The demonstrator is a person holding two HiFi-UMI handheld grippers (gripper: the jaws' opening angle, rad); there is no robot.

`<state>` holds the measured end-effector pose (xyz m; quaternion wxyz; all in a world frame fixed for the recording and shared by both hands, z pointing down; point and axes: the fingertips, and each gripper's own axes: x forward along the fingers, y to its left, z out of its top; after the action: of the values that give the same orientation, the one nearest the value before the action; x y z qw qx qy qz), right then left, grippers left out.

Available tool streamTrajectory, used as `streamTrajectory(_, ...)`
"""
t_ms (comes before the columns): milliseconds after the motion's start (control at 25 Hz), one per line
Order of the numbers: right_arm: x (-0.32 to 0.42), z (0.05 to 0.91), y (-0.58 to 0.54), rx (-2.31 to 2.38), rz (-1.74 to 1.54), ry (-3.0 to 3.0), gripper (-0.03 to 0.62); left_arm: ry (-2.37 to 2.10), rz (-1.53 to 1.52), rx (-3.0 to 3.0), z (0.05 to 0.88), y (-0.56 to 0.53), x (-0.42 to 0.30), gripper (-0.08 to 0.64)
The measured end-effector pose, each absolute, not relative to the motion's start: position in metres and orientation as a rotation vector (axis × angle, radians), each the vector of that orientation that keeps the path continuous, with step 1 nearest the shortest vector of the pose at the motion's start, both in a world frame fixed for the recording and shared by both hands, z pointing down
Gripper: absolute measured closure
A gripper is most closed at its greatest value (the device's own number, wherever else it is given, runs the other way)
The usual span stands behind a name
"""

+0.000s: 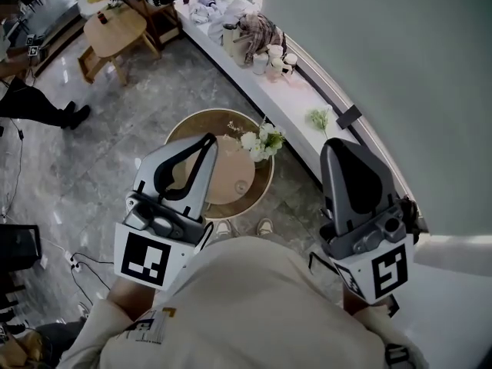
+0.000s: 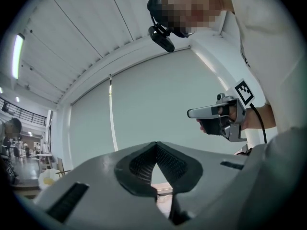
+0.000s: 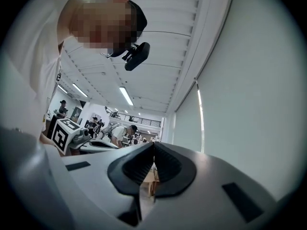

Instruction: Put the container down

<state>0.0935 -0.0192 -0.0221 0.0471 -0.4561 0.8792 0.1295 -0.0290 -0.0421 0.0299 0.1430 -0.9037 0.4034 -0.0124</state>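
Closest, left tongs and right tongs are both clenched on nothing, high above the round surface. Toward its near edge stands a small clear thing, perhaps the container; then the task seems done.

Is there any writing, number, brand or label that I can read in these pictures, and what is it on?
No words or numbers can be read anywhere.
On the left cube, part of the left gripper: a black-and-white square pattern, no letters.
On the right cube, part of the right gripper: the same kind of pattern.
On the person's sleeve: a small print, too small and blurred to read.
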Motion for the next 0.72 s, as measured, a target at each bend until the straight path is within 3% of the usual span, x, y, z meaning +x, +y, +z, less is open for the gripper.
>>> streamTrajectory(720,0.105,0.005,-0.02,-1.439,0.384,2.693,0.586,1.153,-0.114,-2.651,0.056,-0.042,-0.014,0.552)
